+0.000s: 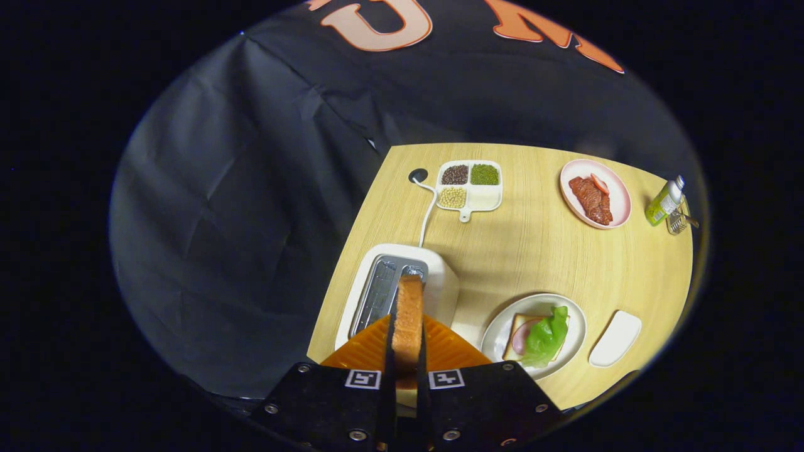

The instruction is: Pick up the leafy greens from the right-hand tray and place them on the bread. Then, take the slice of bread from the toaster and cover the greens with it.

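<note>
Claw (407,361) clamped tight on bread slice (409,317) above toaster (440,276); greens (545,336) on plated bread (514,326).

Gripper (407,351) raised high, fingers (389,351) closed tight, clamping a bread slice (409,314) edge-on between them

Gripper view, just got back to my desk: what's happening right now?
The gripper is shut on a slice of toast, held upright between its fingers above the white toaster. The greens already lie on the bread on the round plate to the right of the toaster, beside a small white tray. The top slice still has to go over the greens.
</note>
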{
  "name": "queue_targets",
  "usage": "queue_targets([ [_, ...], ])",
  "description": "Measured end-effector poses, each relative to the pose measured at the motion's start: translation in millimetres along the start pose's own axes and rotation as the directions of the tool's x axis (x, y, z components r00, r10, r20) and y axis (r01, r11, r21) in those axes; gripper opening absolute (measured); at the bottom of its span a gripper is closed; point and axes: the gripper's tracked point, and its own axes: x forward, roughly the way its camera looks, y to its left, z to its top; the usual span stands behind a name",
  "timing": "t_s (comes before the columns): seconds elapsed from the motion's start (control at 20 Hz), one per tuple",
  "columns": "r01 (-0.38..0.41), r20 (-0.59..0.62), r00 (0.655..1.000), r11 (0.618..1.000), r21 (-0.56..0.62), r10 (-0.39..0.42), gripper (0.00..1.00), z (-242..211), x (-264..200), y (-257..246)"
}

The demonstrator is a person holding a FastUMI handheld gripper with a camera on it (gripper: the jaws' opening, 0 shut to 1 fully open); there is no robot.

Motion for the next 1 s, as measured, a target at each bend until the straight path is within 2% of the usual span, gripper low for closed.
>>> queue_targets([
  [0.35,-0.056,0.043,0.998,0.995,0.08,0.052,0.13,-19.4,-25.1,-53.8],
  [0.75,-0.137,0.052,0.99,0.973,0.185,0.129,0.13,-57.8,-17.5,-122.1],
  [1.0,-0.259,0.112,0.965,0.936,0.238,0.238,0.13,-67.7,0.6,-155.4],
])
